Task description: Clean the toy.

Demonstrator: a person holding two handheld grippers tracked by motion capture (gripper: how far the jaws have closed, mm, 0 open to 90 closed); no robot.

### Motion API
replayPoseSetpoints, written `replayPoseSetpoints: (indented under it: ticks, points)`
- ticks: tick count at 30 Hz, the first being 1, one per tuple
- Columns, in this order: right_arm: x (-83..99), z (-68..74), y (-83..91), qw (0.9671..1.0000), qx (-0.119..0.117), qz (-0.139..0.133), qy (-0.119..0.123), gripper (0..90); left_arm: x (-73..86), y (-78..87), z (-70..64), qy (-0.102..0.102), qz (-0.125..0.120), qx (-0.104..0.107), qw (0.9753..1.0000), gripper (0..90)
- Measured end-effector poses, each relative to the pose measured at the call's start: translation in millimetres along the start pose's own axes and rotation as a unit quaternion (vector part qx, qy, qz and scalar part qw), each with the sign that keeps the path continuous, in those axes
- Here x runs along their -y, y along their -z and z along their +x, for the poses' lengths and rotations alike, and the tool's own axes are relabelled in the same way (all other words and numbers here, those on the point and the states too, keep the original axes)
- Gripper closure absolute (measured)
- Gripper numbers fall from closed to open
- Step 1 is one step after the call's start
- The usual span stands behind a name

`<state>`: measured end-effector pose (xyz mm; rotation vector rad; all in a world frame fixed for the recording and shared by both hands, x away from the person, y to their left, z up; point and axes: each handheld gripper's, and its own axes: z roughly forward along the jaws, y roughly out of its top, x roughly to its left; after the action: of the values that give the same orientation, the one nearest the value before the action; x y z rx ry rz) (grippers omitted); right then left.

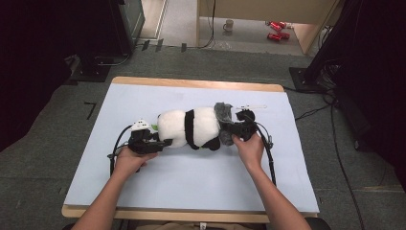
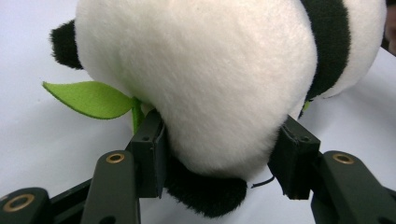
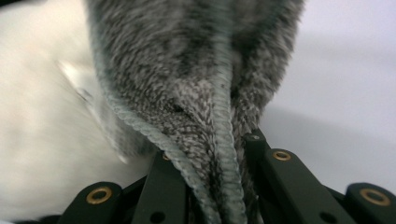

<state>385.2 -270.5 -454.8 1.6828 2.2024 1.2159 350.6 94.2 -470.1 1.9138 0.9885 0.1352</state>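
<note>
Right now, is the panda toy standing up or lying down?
Lying down. The panda toy stretches lengthwise across the table, its white body resting between the left gripper and the right gripper.

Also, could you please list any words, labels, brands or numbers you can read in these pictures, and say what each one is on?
No text can be read anywhere.
Red cans on the floor beyond the table: any printing is too small to read.
White mug on the floor: no legible marking.
White sewn-in tag on the black-and-white plush panda: blurred, unreadable.
</note>
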Motion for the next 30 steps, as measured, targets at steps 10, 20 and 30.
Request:
replayPoseSetpoints:
  ticks: [10, 20, 30]
  points:
    - [15.1, -9.0, -17.5, 0.9983, -0.021, 0.045, -0.03, 78.3, -1.6, -1.0, 2.5, 0.0, 0.001, 0.002, 1.0, 44.0]
    - [-3.7, -26.6, 28.0, 0.9989, 0.008, -0.018, -0.042, 78.2, -0.9, -2.1, 2.7, -0.013, -0.004, 0.011, 0.9998, 46.6]
    - [-29.5, -6.4, 56.5, 0.9975, -0.015, -0.068, -0.011, 78.2, -1.2, -9.4, -6.4, -0.008, -0.012, 0.008, 0.9999, 47.3]
